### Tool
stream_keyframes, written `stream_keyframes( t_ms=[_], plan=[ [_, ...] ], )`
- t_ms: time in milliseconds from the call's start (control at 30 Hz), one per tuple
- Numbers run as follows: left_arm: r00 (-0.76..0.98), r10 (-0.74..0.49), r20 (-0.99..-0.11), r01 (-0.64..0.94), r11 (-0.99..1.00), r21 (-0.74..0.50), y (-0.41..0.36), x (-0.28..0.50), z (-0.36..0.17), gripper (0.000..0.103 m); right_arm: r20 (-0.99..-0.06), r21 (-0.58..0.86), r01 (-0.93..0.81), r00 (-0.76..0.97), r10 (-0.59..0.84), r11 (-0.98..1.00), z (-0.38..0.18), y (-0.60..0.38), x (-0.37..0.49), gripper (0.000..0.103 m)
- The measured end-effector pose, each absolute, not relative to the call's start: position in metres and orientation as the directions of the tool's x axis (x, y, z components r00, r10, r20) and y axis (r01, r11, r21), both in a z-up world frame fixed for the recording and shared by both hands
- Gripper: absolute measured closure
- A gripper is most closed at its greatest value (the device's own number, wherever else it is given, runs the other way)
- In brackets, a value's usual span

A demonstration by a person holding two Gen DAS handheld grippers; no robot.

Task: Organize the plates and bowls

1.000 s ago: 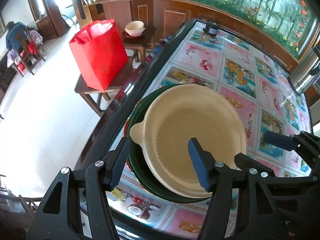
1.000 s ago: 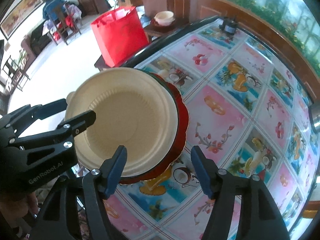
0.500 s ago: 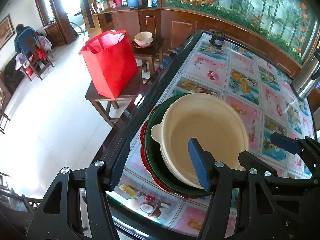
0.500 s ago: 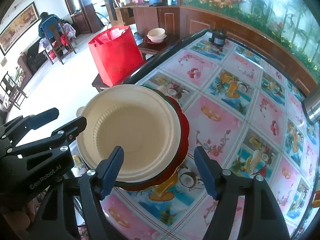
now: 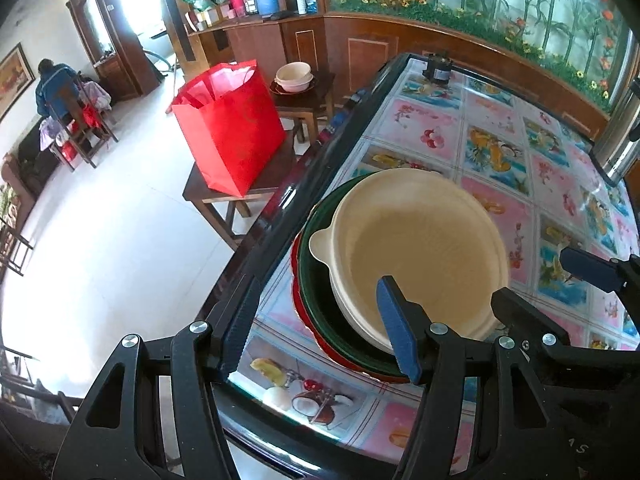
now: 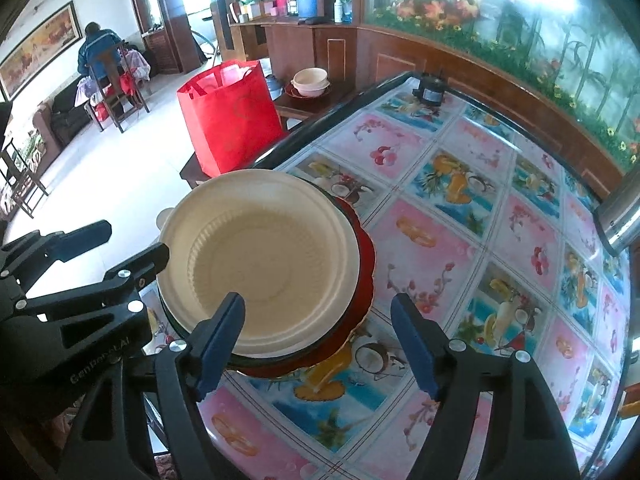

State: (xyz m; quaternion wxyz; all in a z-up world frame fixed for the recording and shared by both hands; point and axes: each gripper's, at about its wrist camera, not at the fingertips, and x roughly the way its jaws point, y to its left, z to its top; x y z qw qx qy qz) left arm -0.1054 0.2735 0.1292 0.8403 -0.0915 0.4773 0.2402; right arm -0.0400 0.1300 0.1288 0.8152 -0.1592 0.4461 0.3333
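Right wrist view: cream bowl (image 6: 264, 268) atop green and red plates, desk (image 6: 460, 240) corner; light, stiff, slick (take its rim). Right gripper (image 6: 320, 340) just widened, empty; left gripper (image 5: 316, 328) half-open, empty.

L gripper (image 5: 320, 326) jaws apart, empty; R gripper (image 6: 318, 346) jaws just been opening, empty.
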Motion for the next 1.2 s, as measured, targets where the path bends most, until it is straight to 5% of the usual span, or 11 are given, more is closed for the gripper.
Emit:
stream_keyframes(
  t_ms=[1200],
  plan=[
    [0.505,0.243,-0.828,-0.403,0.915,0.023,0.260,-0.109,0.136,0.041,-0.854,0.045,-0.695,0.346,0.388,0.717,0.111,0.124,-0.041,0.025]
  ],
)
